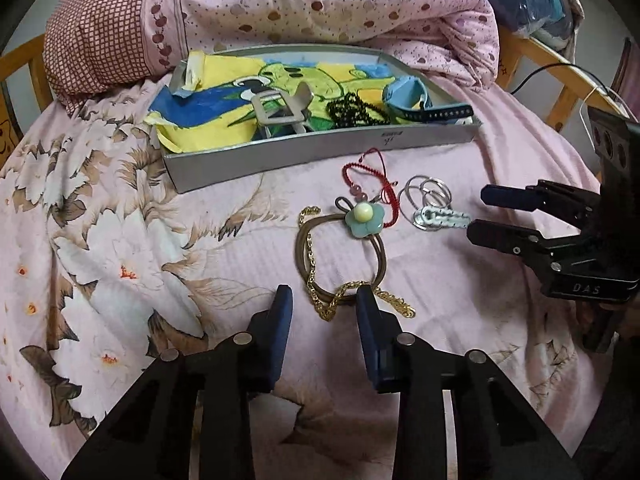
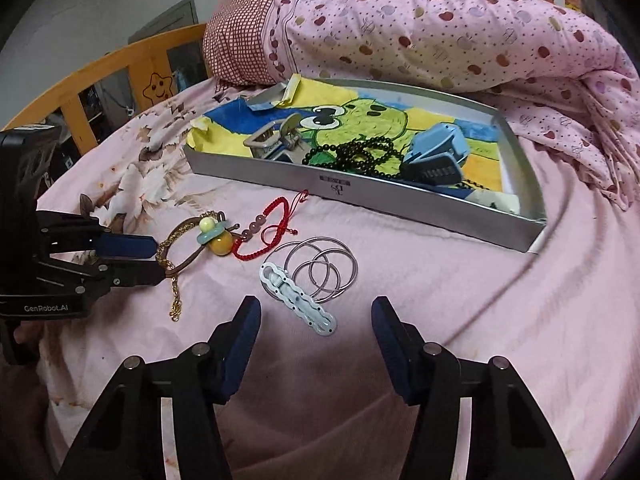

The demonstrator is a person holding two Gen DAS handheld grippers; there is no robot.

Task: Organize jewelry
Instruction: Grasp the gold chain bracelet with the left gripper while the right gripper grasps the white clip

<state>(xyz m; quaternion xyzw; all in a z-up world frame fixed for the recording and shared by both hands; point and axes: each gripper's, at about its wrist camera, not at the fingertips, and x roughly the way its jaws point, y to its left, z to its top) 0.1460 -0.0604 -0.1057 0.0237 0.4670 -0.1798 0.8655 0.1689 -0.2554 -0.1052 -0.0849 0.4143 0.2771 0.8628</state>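
Jewelry: black bead strand (image 2: 356, 156), grey clip and blue watch lay in the shallow grey tray (image 2: 400, 204) | gold chain (image 1: 320, 288), flower hair tie, red bracelet, silver rings (image 2: 320, 268) remained on bed | left gripper (image 1: 324, 300) jaws apart astride chain | right gripper (image 2: 316, 316) apart, empty

loose jewelry (image 1: 360, 224) beside grey tray (image 1: 320, 156)

Gold chain (image 1: 320, 304) partly hidden under brown hair tie (image 1: 340, 256) near left gripper's tips. Small print on grey tray's (image 2: 400, 208) front wall unreadable.
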